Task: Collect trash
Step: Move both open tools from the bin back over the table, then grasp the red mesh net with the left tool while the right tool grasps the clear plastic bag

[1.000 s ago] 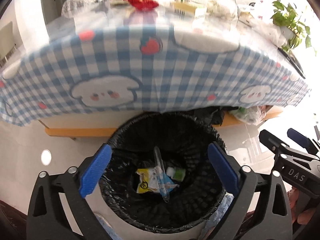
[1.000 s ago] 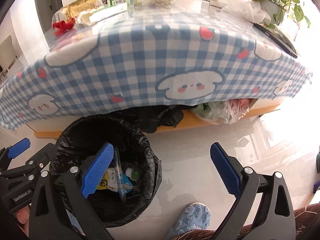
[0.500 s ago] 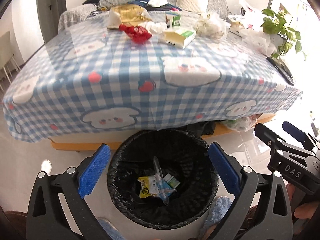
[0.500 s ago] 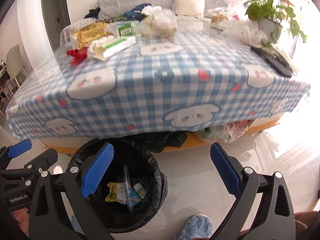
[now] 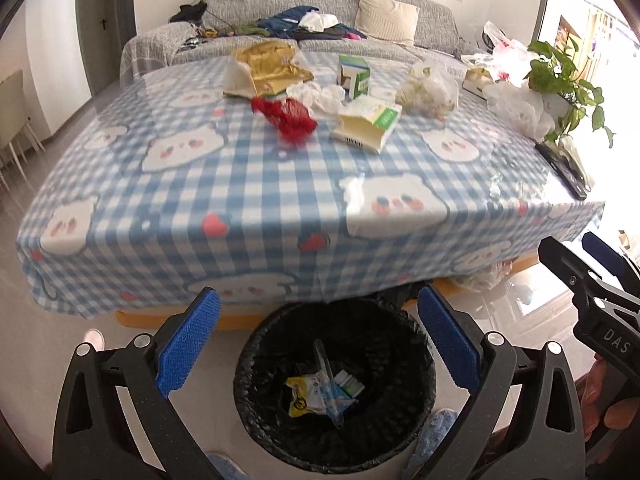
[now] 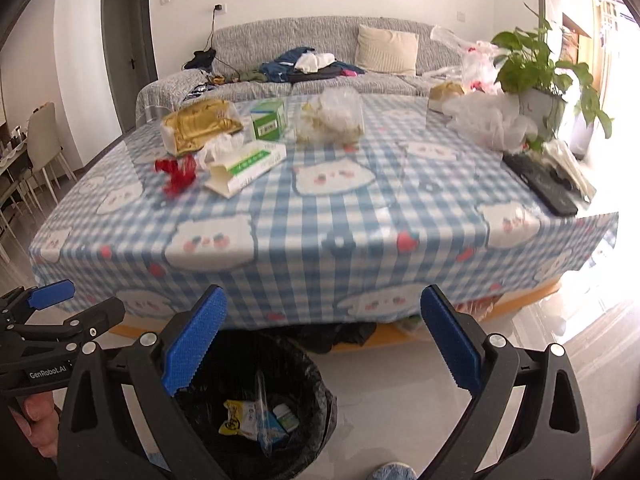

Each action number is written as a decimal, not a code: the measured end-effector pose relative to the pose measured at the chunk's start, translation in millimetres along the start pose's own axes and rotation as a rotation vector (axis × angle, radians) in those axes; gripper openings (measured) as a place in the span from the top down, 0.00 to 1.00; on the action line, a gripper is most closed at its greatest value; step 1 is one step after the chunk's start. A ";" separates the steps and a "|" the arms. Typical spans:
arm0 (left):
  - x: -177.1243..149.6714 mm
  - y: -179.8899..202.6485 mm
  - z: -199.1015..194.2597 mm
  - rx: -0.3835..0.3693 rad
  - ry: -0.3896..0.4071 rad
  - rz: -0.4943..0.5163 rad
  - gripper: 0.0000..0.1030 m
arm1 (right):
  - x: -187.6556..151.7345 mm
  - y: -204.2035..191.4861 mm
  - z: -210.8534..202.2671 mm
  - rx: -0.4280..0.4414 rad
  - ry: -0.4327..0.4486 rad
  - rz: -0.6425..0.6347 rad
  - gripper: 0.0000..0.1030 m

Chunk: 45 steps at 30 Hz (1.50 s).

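A black-lined trash bin (image 5: pixel 408 364) (image 6: pixel 316 392) stands on the floor before the table and holds a yellow wrapper (image 5: pixel 302 396), a clear bag and a small carton. On the checked tablecloth (image 5: pixel 256 184) lie a red net (image 5: pixel 290 118) (image 6: pixel 176 172), a torn green-white box (image 5: pixel 368 122) (image 6: pixel 246 164), a gold bag (image 5: pixel 266 66) (image 6: pixel 198 126), crumpled tissue (image 5: pixel 320 94), a small green box (image 5: pixel 354 74) (image 6: pixel 269 119) and a clear bag of scraps (image 5: pixel 428 88) (image 6: pixel 330 116). My left gripper (image 5: pixel 318 334) is open and empty above the bin. My right gripper (image 6: pixel 322 330) is open and empty beside it.
A potted plant (image 6: pixel 540 80), white plastic bags (image 6: pixel 486 120) and a black remote (image 6: pixel 540 182) sit at the table's right edge. A grey sofa (image 6: pixel 320 52) with clothes stands behind. Chairs (image 6: pixel 40 148) are at the left. A blue slipper (image 5: pixel 436 428) is by the bin.
Both grippers have risen and tilted up from the bin, so the tabletop and sofa now show. Both stay open and empty.
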<state>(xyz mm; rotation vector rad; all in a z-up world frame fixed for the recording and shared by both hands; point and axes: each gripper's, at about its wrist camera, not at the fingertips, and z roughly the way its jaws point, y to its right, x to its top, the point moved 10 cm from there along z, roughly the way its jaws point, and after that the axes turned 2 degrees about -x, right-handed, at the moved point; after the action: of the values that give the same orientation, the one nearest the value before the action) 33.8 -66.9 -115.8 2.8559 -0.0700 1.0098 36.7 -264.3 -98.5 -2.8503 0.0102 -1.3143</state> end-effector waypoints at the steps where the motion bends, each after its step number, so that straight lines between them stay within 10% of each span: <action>1: 3.4 -0.8 0.7 0.003 0.001 0.002 0.06 | 2.4 -0.8 2.3 0.000 0.000 0.000 0.09; 45: 147.4 -62.3 110.8 0.076 -0.027 -0.090 0.07 | 142.0 1.8 155.0 -0.012 -0.025 -0.037 0.09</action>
<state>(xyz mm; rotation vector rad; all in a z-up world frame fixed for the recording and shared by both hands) 222.6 -19.4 -114.3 2.9111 0.0965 0.9776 246.8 -267.1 -91.2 -2.8911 -0.0353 -1.2891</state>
